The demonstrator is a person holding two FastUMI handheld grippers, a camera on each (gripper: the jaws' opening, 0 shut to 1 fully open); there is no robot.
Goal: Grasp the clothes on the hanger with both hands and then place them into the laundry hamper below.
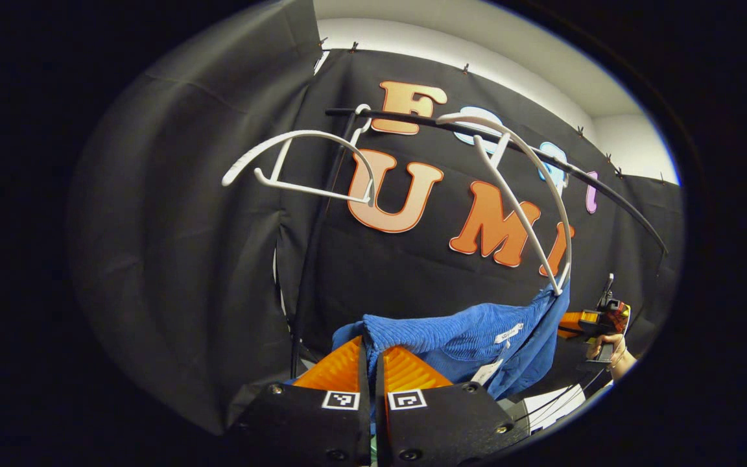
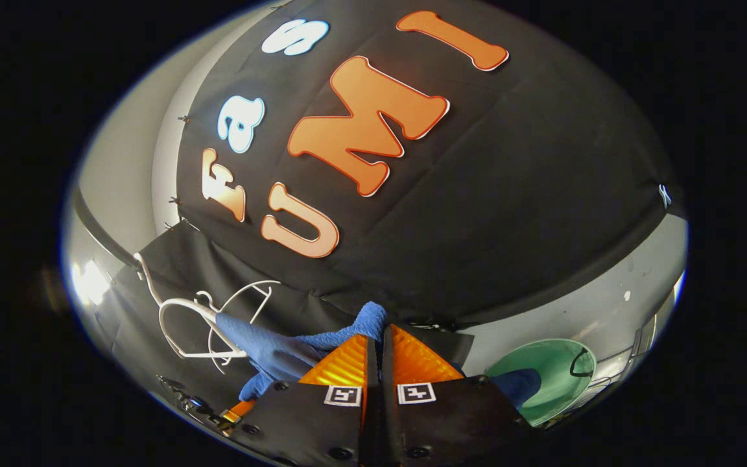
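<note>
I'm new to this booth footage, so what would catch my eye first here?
The blue garment stands out, pinched low in the left gripper view by the left gripper and partly clinging to a white hanger on the black rail. In the right gripper view, the right gripper clamps the same cloth, with a green hamper at lower right.

Black rail (image 1: 607, 188), bare white hanger (image 1: 296, 162), black cloth wall (image 2: 509, 194)

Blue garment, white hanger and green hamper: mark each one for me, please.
blue garment (image 1: 451, 340), left gripper view, on the ribbed fabric right of the fingers.
white hanger (image 1: 529, 155), left gripper view, on its curved upper arm.
green hamper (image 2: 545, 376), right gripper view, on its inner wall.
</note>
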